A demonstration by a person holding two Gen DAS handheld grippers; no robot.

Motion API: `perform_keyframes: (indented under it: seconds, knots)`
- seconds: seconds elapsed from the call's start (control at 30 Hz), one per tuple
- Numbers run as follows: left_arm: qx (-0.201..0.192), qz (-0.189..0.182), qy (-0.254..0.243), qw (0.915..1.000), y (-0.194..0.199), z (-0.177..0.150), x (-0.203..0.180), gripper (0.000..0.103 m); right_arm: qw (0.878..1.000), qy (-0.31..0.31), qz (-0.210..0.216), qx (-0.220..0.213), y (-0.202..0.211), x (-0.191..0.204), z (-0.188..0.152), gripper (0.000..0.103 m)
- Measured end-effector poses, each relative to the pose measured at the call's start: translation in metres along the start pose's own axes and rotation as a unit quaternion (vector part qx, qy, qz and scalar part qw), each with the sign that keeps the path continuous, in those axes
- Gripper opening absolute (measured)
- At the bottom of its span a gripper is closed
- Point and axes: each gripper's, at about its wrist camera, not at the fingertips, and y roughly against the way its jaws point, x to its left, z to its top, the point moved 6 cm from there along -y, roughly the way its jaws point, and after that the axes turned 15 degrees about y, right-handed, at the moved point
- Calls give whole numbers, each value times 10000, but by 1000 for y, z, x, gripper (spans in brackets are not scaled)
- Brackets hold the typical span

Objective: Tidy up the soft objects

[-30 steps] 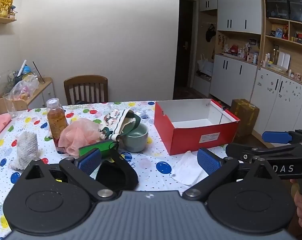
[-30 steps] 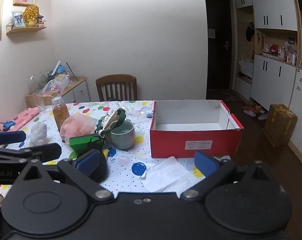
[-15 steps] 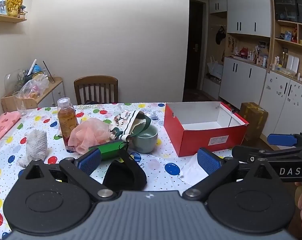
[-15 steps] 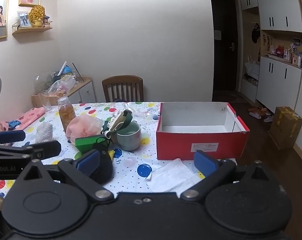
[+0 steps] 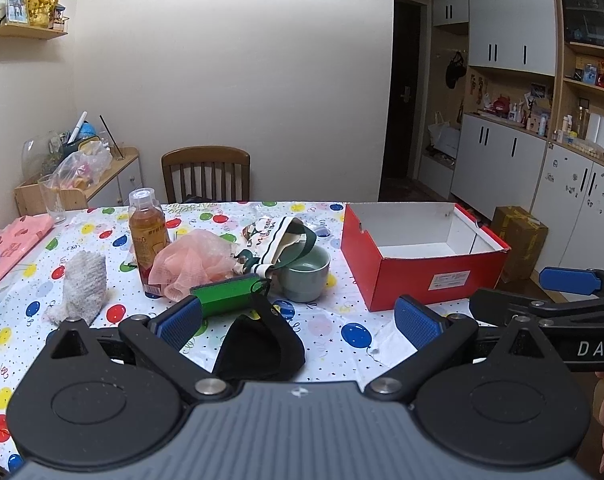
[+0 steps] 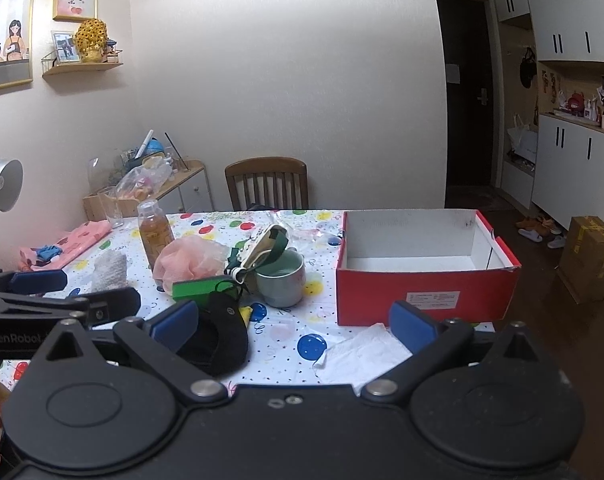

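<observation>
Jaws of both the left gripper and right gripper stand spread wide, grasping nothing, above the counter edge. Their bodies hide part of the black pouch and white tissue; the pink mesh puff lies beside the bottle, left of the empty red box.

Left gripper: black linkage arms, two round black hubs, silver pivot screws, ribbed grey housing behind. Blue textured pads on the fingers. Right gripper: same build, darker housing, two small screws at the centre behind the hubs. White lettering on each side bar ("DAS" on one, "GenRobot" on the other).
</observation>
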Motion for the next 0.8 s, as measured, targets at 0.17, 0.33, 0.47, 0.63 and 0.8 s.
perform_keyframes:
  seconds: [0.17,0.33,0.47,0.63,0.8]
  knots:
    - [9,5,0,10000,-1,0,0,103,10000,-20,18,36,-2,-1,-1,102]
    - [50,-8,16,10000,-3,-2,-1,103,10000,-12,-6,63,-1,-1,-1,102]
    - [71,-26,18,10000,-3,-3,-2,103,10000,-42,33,73,-1,-1,-2,103]
    - [83,-41,32,10000,-4,-2,-2,103,9999,-60,55,69,-1,-2,-3,103]
    - [92,-22,24,10000,-5,-2,-3,103,9999,-28,80,64,0,-1,-3,103]
